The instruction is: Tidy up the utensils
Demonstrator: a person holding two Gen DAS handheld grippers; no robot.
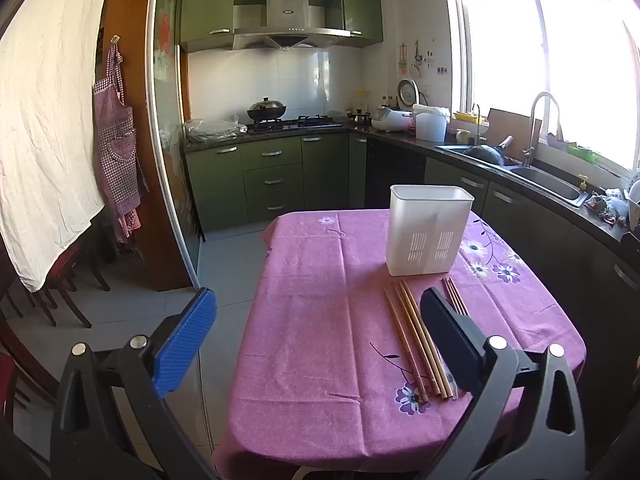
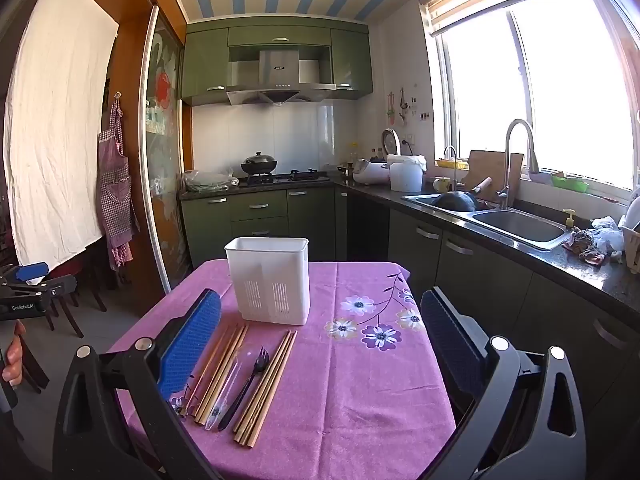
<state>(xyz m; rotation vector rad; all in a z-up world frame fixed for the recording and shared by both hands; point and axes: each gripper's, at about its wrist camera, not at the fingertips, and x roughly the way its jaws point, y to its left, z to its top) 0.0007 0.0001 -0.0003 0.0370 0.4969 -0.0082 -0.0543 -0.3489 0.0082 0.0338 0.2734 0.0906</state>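
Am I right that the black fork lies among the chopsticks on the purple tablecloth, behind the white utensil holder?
Not quite: in the right wrist view the black fork lies among the chopsticks on the purple tablecloth, but in front of the white utensil holder, not behind it.

In the left wrist view, the gripper's right finger (image 1: 448, 344) hides the fork and part of the chopsticks (image 1: 412, 344).

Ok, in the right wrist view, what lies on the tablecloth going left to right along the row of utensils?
Left bundle of chopsticks → clear plastic utensil → black fork → right bundle of chopsticks. The white holder stands behind them.
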